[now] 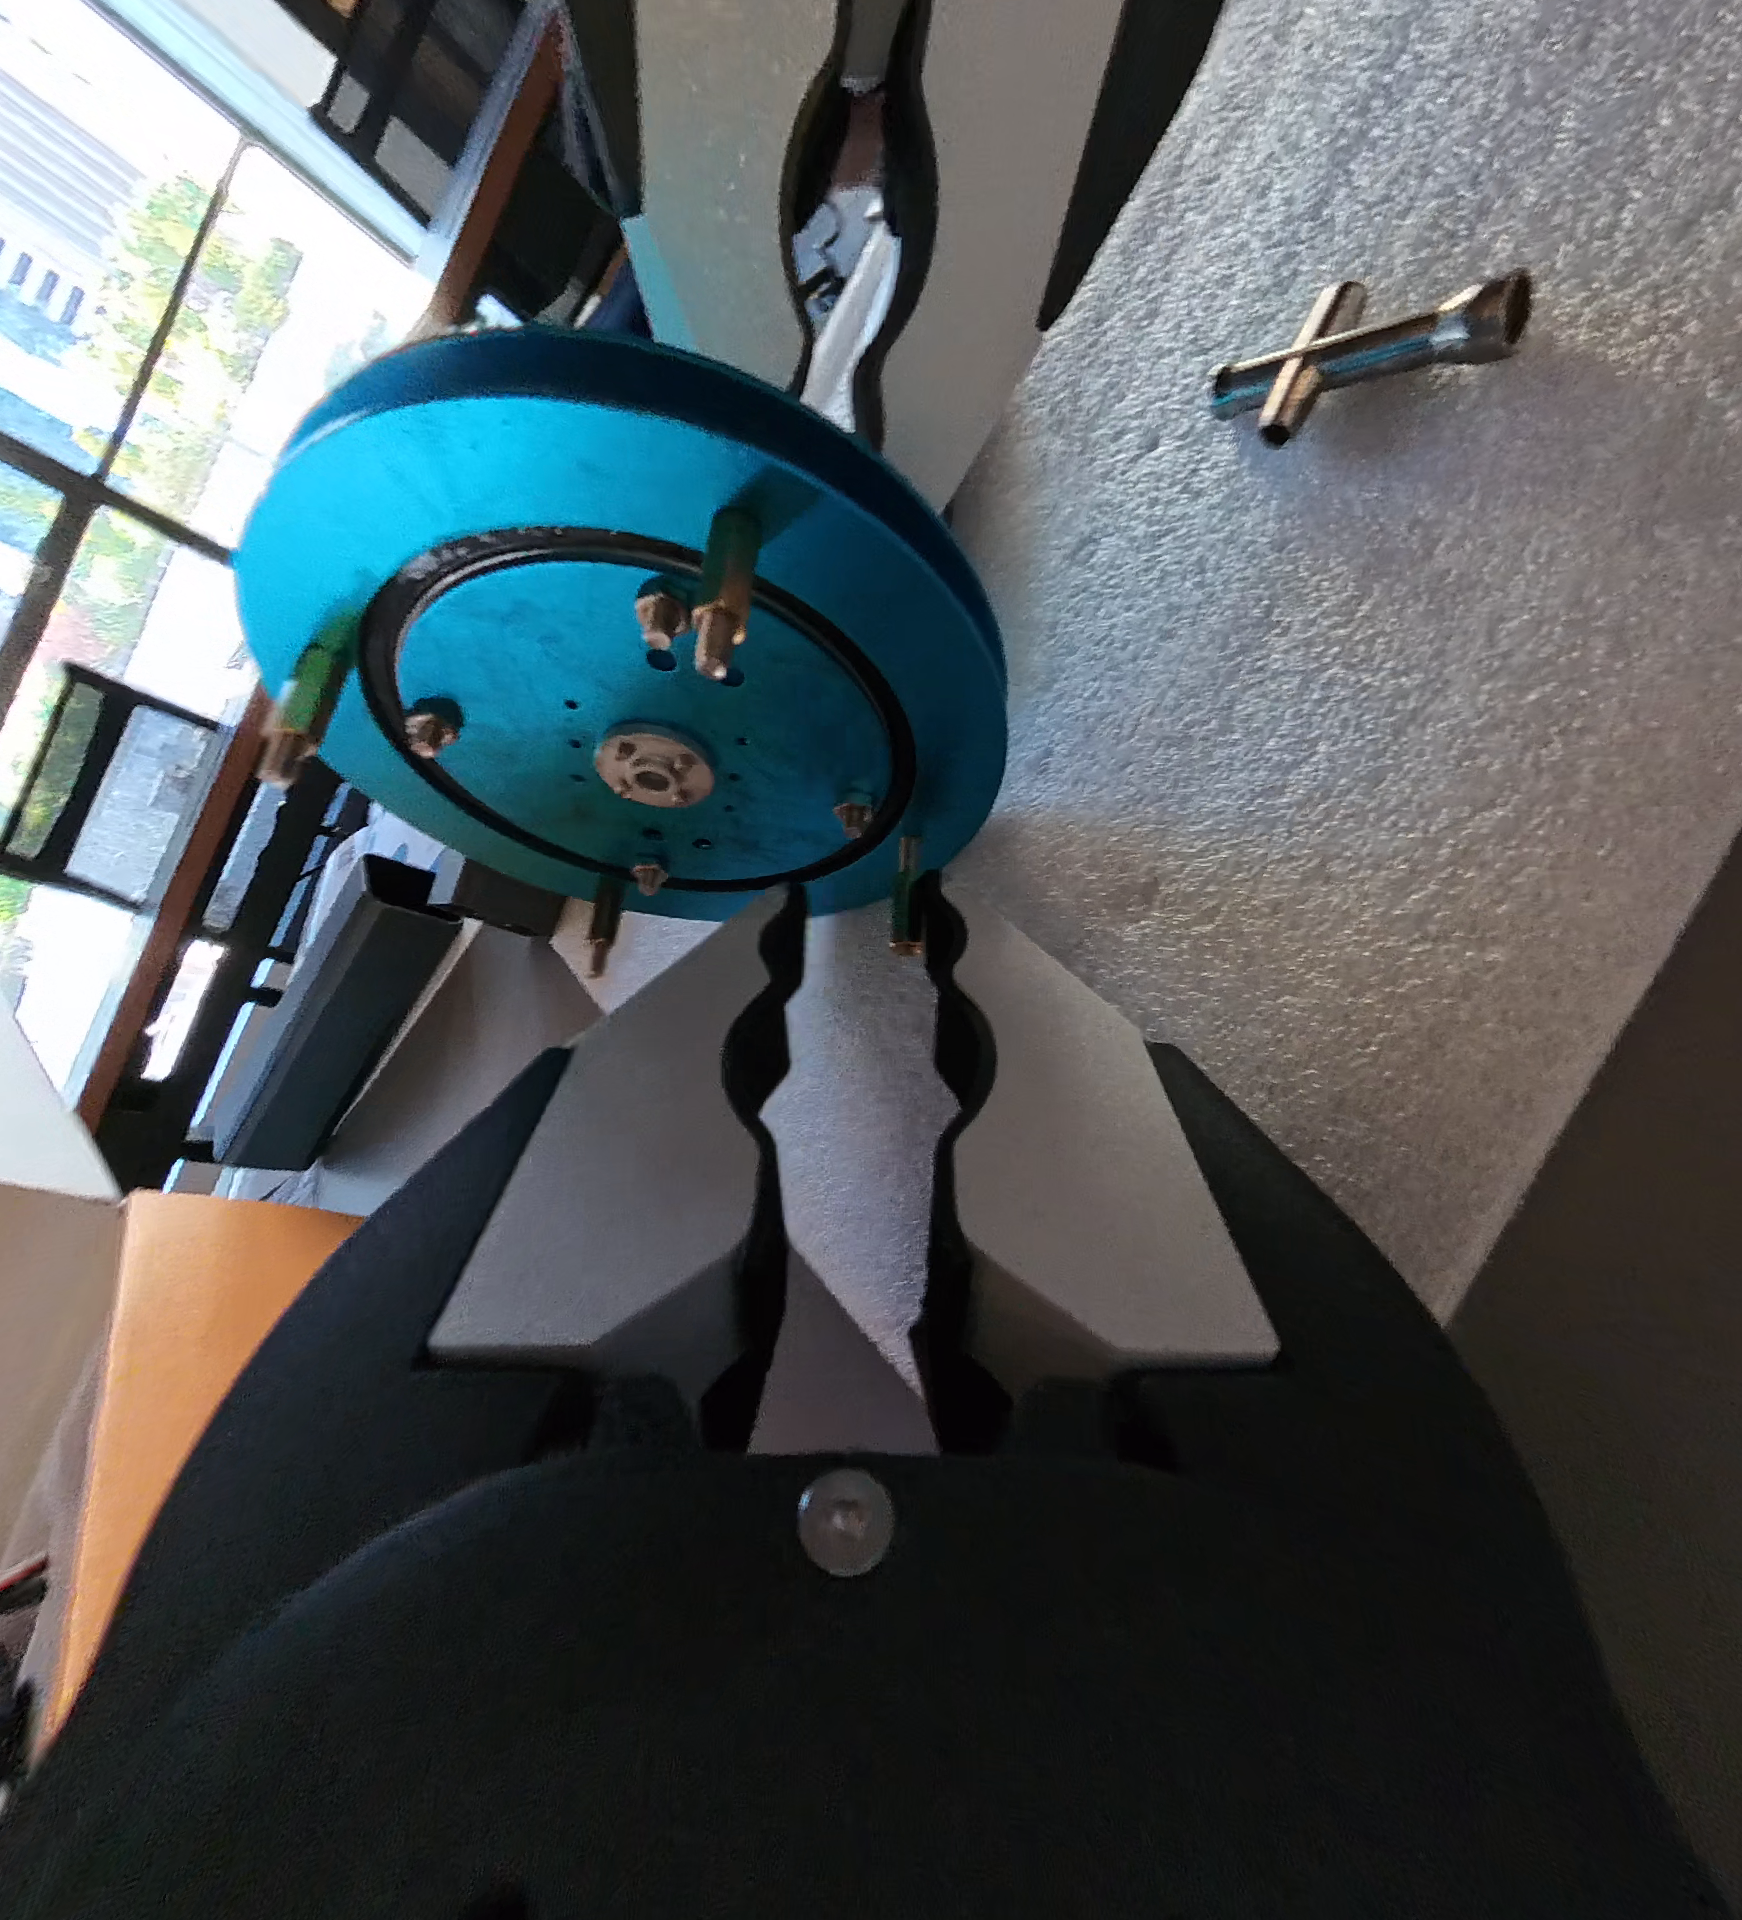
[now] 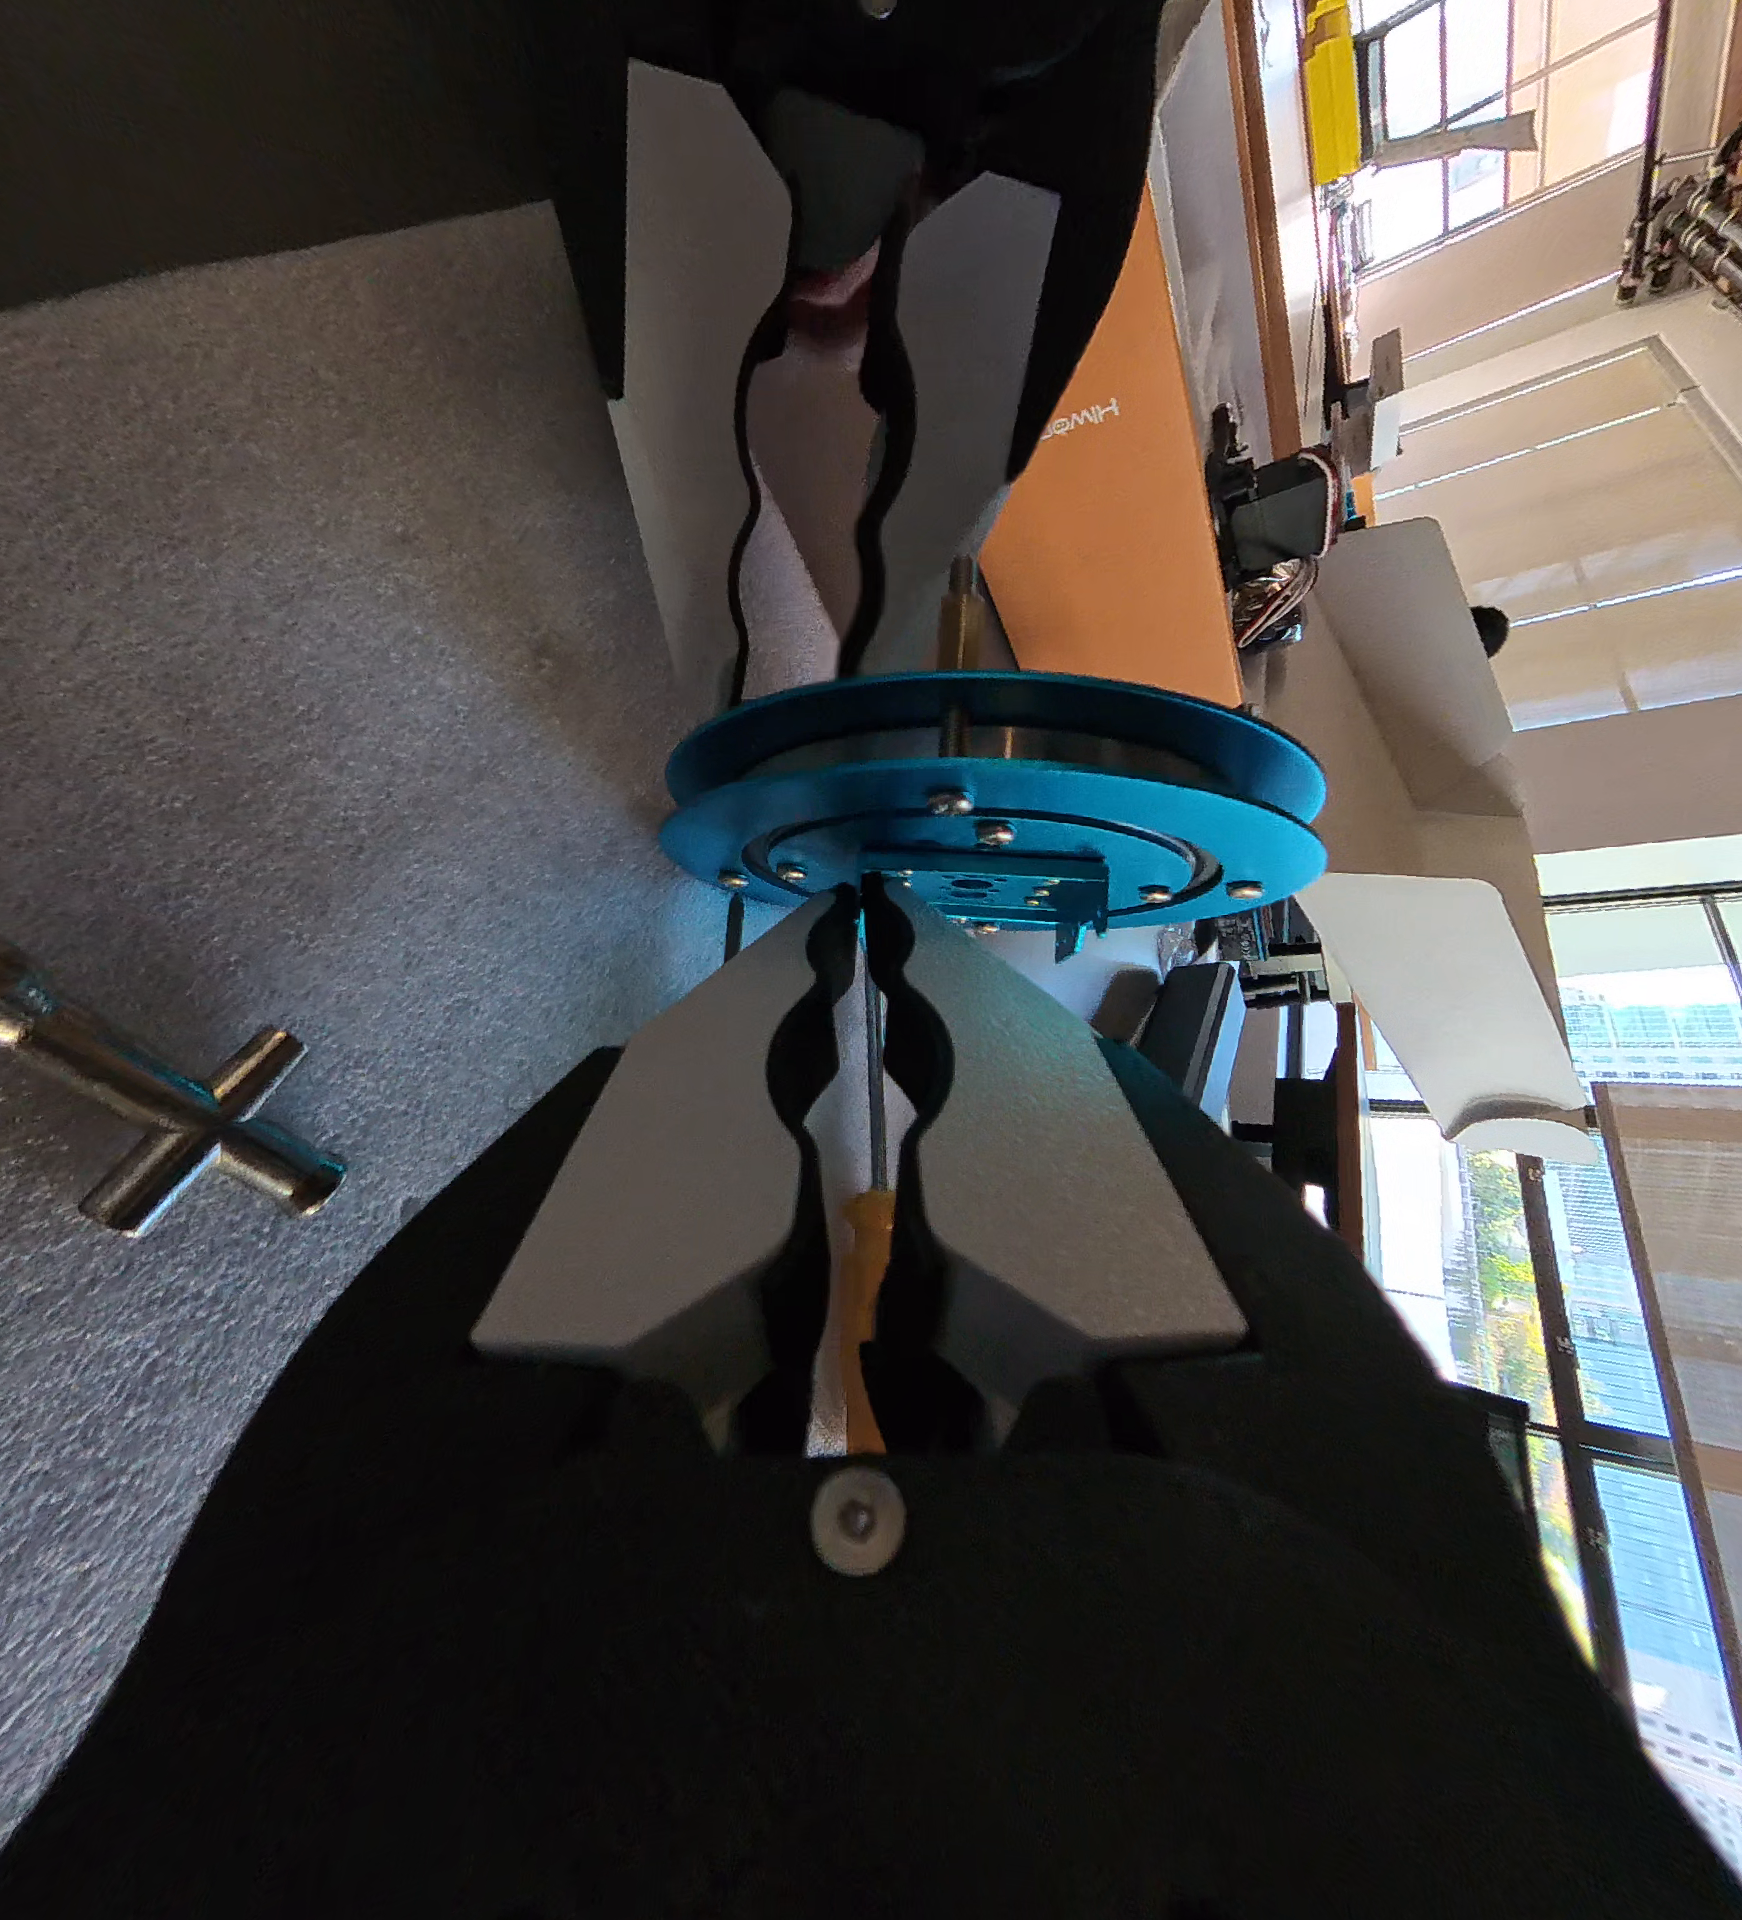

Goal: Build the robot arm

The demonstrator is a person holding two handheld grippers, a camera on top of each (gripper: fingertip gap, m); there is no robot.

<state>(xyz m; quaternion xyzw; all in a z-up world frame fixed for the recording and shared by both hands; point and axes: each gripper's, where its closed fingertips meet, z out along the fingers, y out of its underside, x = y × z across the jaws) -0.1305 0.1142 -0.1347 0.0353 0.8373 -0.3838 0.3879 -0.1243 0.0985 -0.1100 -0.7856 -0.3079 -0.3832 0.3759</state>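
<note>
My right gripper (image 2: pixel 862 914) pinches an orange-handled screwdriver (image 2: pixel 869 1262), tip against the blue turntable disc (image 2: pixel 992 821), whose rim my left gripper (image 1: pixel 862 899) clamps on edge over the grey foam mat (image 1: pixel 1366 727), a cross wrench (image 1: pixel 1366 358) lying well apart beyond.

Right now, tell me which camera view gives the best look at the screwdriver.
The right wrist view. The screwdriver, with its orange handle and thin metal shaft, lies gripped between the right gripper fingers, its tip at the blue disc assembly. The left wrist view shows the disc and the far gripper, but no clear screwdriver.
</note>
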